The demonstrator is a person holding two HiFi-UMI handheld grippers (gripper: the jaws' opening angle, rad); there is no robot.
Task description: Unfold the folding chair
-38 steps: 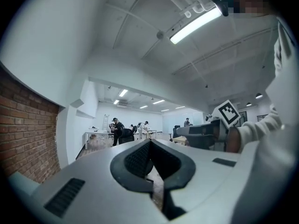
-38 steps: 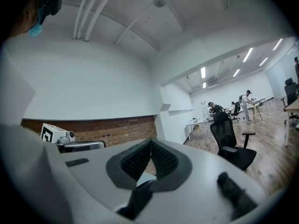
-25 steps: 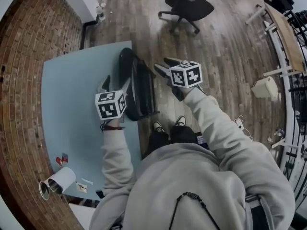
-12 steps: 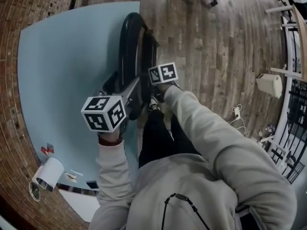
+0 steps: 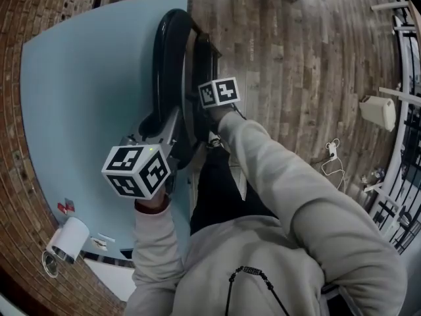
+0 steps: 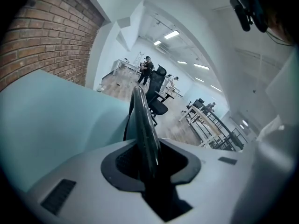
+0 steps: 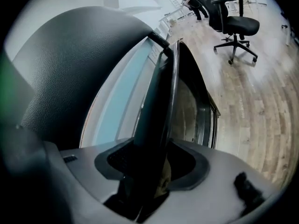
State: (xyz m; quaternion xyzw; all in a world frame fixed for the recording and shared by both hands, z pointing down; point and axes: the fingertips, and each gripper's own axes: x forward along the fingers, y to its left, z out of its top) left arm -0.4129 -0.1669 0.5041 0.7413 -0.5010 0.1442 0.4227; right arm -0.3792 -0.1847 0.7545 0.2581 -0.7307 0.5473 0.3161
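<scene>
The black folding chair (image 5: 172,51) stands folded on edge between the light blue table (image 5: 85,78) and my legs. My left gripper (image 5: 168,127) reaches down to its near end. In the left gripper view, the chair's thin upper edge (image 6: 142,120) runs between the closing jaws of the left gripper (image 6: 148,169), seated in the pads. My right gripper (image 5: 202,114) is lower, at the chair's floor-side part. There a dark frame bar (image 7: 163,101) fills the gap of the right gripper (image 7: 152,171), whose jaws are closing on it. The padded backrest (image 7: 79,64) bulges at the left.
A paper cup (image 5: 66,240) and small scraps lie at the table's near corner. A brick surface (image 5: 20,176) borders the table on the left. A black office chair (image 7: 231,20) stands further off on the wooden floor. A white box (image 5: 378,112) and a cable (image 5: 332,151) lie to the right.
Both grippers dropped from above the chair onto it, the right one much further. The left jaws, open before, now hold the chair's edge. The head view tilted down toward the chair.
</scene>
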